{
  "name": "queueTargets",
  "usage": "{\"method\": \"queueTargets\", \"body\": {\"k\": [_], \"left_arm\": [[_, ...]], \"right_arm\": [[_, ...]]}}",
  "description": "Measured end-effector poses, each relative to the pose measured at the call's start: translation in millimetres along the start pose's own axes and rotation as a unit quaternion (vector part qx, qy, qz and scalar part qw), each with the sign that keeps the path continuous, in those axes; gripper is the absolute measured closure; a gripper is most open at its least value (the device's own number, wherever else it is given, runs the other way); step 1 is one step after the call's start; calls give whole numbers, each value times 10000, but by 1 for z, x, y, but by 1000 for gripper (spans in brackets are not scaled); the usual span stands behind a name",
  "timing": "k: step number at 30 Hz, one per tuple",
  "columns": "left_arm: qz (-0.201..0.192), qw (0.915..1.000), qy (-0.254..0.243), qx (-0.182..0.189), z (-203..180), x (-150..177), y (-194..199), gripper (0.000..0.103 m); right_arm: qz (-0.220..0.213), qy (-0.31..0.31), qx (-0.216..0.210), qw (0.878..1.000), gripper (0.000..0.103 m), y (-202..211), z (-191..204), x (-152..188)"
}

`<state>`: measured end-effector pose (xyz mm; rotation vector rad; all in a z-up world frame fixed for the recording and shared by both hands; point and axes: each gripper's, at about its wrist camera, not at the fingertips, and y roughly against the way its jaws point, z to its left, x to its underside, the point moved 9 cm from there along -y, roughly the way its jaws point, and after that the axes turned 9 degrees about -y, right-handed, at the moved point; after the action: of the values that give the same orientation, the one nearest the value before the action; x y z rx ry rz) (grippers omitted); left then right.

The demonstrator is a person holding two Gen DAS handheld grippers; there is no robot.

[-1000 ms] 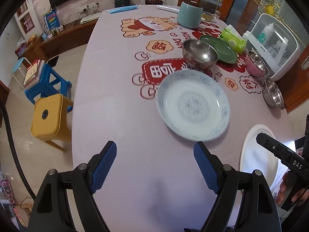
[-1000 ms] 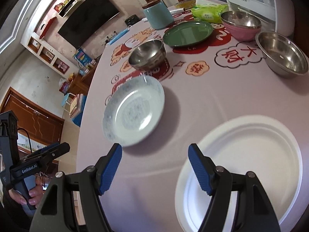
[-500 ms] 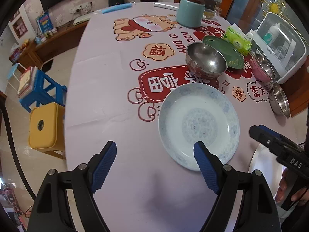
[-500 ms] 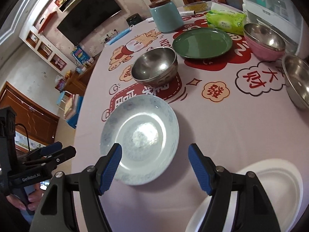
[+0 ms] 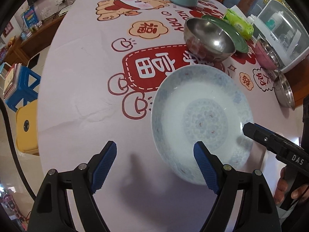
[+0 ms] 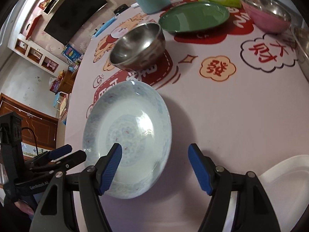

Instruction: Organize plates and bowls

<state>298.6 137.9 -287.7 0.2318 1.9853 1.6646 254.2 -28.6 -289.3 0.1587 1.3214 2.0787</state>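
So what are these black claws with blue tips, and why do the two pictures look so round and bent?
They are hand-held grippers, one in each of a person's hands, each carrying a wide-angle camera that looks along its fingers. One picture is from the left gripper, the other from the right gripper. Both are open and hold nothing. Between them on the printed tablecloth lies a blue-patterned plate. Beyond it are a steel bowl, a green plate and a pink bowl.
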Motion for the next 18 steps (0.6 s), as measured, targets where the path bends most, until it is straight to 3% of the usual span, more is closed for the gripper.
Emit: {"method": "queueTargets", "body": {"k": [5, 13, 18], "left_arm": [[120, 9998, 41, 164, 0, 3, -18, 22], [128, 9992, 164, 343, 2, 4, -27, 26], [38, 9993, 150, 330, 4, 3, -25, 33]], "right_arm": [[43, -154, -218, 9996, 32, -6, 1, 4], [100, -195, -450, 9987, 50, -13, 6, 5], [65, -251, -543, 9982, 54, -13, 5, 5]]}}
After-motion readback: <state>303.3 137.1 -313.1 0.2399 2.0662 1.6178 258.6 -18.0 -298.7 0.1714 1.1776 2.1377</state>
